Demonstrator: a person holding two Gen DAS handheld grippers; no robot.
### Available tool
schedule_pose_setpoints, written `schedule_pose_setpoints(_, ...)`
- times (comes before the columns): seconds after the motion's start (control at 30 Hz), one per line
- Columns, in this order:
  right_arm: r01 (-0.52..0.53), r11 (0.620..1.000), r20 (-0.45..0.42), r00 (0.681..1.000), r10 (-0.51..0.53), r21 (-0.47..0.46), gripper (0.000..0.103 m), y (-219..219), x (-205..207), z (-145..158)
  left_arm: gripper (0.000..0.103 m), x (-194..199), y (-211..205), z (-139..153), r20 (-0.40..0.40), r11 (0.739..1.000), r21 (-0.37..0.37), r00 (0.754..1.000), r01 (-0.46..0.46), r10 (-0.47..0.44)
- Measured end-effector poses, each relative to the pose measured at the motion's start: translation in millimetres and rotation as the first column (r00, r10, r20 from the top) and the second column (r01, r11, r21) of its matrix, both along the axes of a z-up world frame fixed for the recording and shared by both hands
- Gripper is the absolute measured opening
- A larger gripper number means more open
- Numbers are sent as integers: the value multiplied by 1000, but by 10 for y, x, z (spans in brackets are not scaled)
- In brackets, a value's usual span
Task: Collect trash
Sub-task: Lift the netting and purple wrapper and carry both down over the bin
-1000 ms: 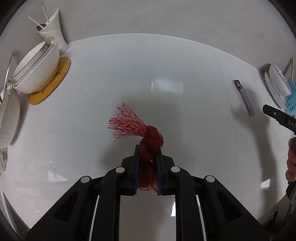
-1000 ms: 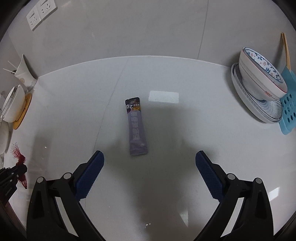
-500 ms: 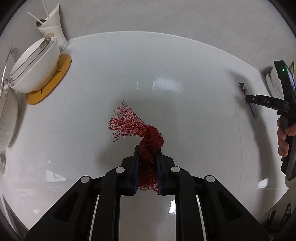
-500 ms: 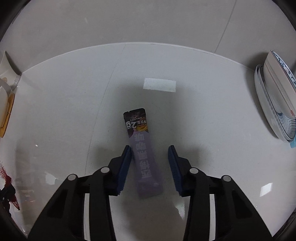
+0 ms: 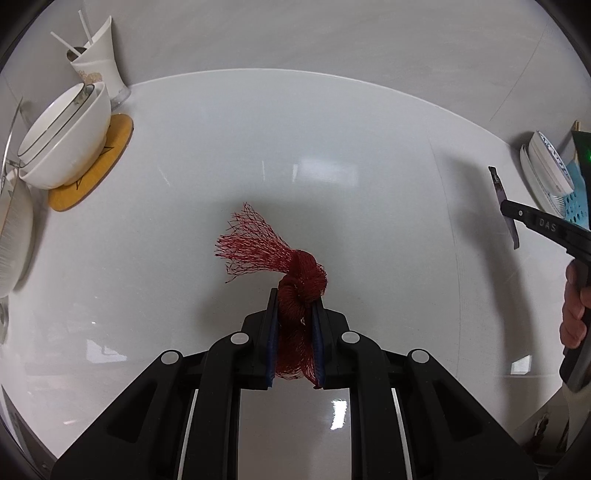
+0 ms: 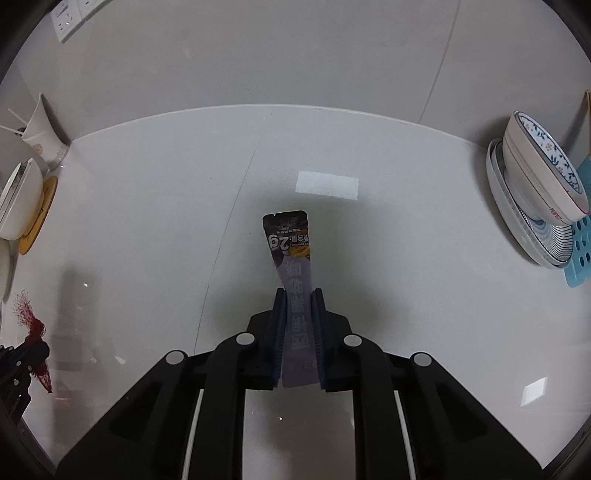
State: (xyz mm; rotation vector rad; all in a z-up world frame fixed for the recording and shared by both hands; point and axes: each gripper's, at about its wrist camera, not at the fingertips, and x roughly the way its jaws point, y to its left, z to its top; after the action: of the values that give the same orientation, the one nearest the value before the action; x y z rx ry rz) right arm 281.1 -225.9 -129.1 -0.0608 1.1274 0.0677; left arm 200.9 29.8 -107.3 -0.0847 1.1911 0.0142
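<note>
A glossy white countertop [image 6: 147, 221] is filling both views, mirroring a bright rectangular light patch [image 6: 328, 185] and smaller glints. A thin seam [image 6: 229, 229] is running across its surface. Pale grey wall panels [image 6: 295, 55] are rising behind it, carrying a white socket plate [image 6: 70, 18] at the upper left.

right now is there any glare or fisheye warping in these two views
Left wrist view: bright patches of glare on the white counter, its far edge bowed by the lens; the red mesh bag stays sharp. Right wrist view: a rectangular reflection above the purple sachet, dark corners, the same curved edge.
</note>
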Motion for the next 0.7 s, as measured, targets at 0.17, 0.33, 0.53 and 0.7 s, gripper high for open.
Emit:
schedule_pose_setpoints(0.17,-12,1000,36,999,12,12,13,17,-207,198,14,-83,-126,30,6,1000,-3,1000,11,-11)
schedule_pose_setpoints(0.33,-17,999,70,997,13,45,13,-25,-369,408,14,-147,-230,85,17,1000,-7,1000,24,-24)
schedule_pose_setpoints(0.53,-29,998,92,995,24,57,13,-70,-553,546,14,-252,-359,182,35,999,-6,999,36,-36)
schedule_pose_setpoints(0.7,-39,997,116,993,30,70,13,-132,-802,645,14,-334,-451,258,50,999,-8,998,48,-47)
